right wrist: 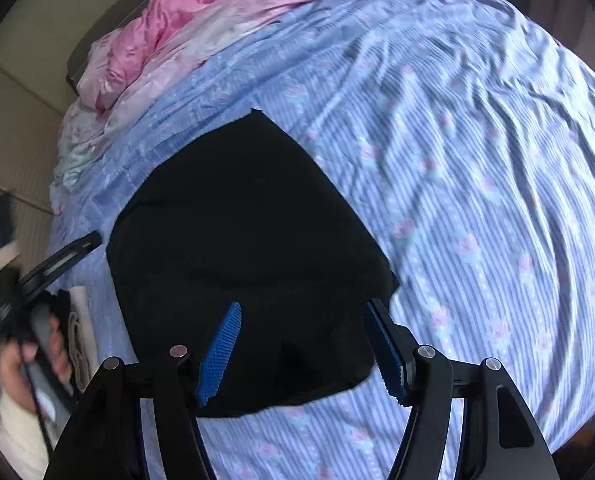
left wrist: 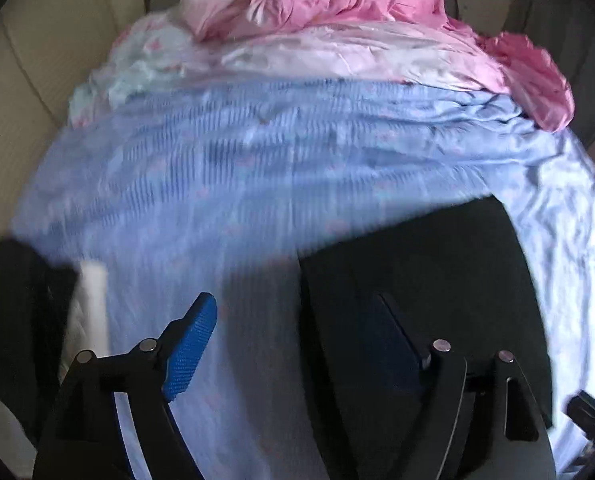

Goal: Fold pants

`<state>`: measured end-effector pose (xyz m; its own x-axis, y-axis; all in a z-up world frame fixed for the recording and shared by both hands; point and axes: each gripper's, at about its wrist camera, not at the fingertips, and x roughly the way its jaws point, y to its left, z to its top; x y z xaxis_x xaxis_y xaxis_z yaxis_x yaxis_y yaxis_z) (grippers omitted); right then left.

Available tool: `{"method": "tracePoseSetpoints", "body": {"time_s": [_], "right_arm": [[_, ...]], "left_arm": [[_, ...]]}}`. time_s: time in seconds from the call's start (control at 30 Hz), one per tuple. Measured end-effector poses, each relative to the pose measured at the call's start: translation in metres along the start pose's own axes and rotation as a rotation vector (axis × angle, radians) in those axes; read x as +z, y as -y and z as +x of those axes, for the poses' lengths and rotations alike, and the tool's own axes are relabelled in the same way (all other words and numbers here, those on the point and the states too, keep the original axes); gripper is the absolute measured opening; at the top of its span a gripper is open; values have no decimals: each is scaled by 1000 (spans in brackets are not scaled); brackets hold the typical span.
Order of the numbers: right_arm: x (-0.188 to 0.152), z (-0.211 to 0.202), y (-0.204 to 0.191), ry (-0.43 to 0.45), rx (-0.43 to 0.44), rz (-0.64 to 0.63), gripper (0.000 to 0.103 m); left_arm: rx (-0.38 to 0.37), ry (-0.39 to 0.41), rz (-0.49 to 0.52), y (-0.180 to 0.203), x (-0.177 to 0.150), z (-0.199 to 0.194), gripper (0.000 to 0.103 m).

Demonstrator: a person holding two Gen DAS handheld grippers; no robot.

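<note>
Black pants [right wrist: 241, 240] lie folded into a compact flat shape on the blue striped bedsheet [right wrist: 477, 160]. My right gripper [right wrist: 301, 348] is open above the pants' near edge, its blue pads spread wide and holding nothing. My left gripper [left wrist: 297, 340] is open too, above the sheet beside the pants [left wrist: 417, 264], which lie under its right finger. In the right wrist view the left gripper [right wrist: 59, 256] shows at the far left, held in a hand, apart from the pants.
A pink and white crumpled quilt [left wrist: 337, 12] is heaped at the far end of the bed. Folded white and dark clothes [left wrist: 85, 312] lie at the bed's left edge. Beige floor tiles [left wrist: 29, 60] lie beyond the left edge.
</note>
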<state>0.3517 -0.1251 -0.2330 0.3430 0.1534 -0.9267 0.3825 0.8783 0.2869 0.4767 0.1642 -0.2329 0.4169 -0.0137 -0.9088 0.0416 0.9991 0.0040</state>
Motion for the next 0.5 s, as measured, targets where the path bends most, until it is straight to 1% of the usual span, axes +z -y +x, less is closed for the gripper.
{"method": "tracePoseSetpoints", "body": {"time_s": [0.07,0.17,0.23,0.37,0.43,0.5], "right_arm": [[-7,4,9,-12,-13,0,65],[-21,14,23,-41,-52,-19,65],[-30,25,32,-67,-96,-29,65],[-38,47,44,-134,-165,-51,65],[-39,53,50,-161,-207,-49,65],[-38,53,55,-168,-252,-42,65]], "left_arm": [[-9,-27,4,2,-19,1,80],[-12,-60,23,9,-32,8,80],[1,-72,39,14,-36,13,80],[28,-66,86,26,-39,16,80],[32,-73,97,29,-40,19,80],[33,-77,110,31,-43,21,80]]}}
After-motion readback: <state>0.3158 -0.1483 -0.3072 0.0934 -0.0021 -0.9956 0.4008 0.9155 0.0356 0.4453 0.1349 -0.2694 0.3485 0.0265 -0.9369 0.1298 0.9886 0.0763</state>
